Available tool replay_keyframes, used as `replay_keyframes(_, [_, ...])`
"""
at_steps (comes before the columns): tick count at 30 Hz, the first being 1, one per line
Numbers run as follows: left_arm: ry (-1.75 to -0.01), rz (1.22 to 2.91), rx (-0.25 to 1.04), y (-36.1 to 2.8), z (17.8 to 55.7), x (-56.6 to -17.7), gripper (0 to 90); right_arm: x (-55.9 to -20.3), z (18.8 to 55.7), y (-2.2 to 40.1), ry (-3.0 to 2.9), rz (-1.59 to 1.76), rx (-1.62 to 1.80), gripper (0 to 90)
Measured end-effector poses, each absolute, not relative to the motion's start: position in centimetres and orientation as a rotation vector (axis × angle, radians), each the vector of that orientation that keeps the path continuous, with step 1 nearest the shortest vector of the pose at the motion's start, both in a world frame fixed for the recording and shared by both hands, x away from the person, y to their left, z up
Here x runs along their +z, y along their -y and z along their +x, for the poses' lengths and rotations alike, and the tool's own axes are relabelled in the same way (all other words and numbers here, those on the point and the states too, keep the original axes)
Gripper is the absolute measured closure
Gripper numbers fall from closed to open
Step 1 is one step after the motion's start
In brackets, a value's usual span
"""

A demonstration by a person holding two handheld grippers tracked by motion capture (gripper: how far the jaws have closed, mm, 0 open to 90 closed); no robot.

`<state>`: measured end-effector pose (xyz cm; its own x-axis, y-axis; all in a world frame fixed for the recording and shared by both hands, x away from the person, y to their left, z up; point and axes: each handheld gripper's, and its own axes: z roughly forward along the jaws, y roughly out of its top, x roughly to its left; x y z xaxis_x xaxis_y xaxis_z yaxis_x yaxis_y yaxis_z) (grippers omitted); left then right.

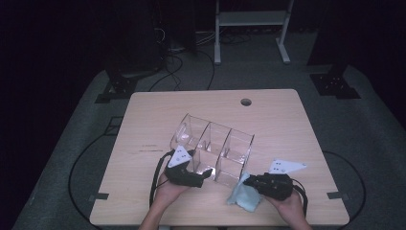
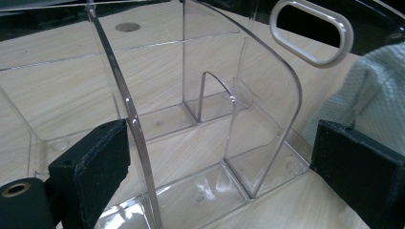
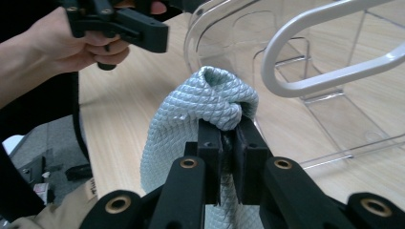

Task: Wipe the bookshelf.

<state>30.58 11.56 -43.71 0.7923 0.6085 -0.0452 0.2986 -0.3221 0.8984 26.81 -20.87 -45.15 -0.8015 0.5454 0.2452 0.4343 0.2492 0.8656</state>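
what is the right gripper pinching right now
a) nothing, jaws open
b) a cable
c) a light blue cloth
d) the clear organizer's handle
c, in the right gripper view the right gripper has its jaws closed on a bunched fold of the light blue cloth, beside the clear organizer.

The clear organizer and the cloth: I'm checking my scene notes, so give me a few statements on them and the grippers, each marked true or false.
1. The right gripper is shut on the light blue cloth. True.
2. The left gripper is shut on the cloth. False: it is open, its jaws on either side of a wall of the clear organizer.
3. The organizer holds pens. False: its compartments are empty.
4. The table has a round hole near its far edge. True.
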Motion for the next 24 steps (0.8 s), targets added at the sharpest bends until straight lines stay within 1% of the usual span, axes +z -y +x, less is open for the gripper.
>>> replay_keyframes(15, [-0.594,1.969,0.343,-8.9,29.7,-43.7,5.9,-45.3,28.1,25.2,-2.29,1.082,1.595,82.5])
replay_keyframes(19, [-0.58,1.968,0.336,-8.9,29.7,-43.7,6.0,-45.6,28.3,25.8,-2.271,1.101,1.614,82.4])
replay_keyframes(24, [-0.587,1.967,0.358,-9.7,29.6,-43.5,6.4,-45.6,28.2,25.8,-2.27,1.096,1.619,82.4])
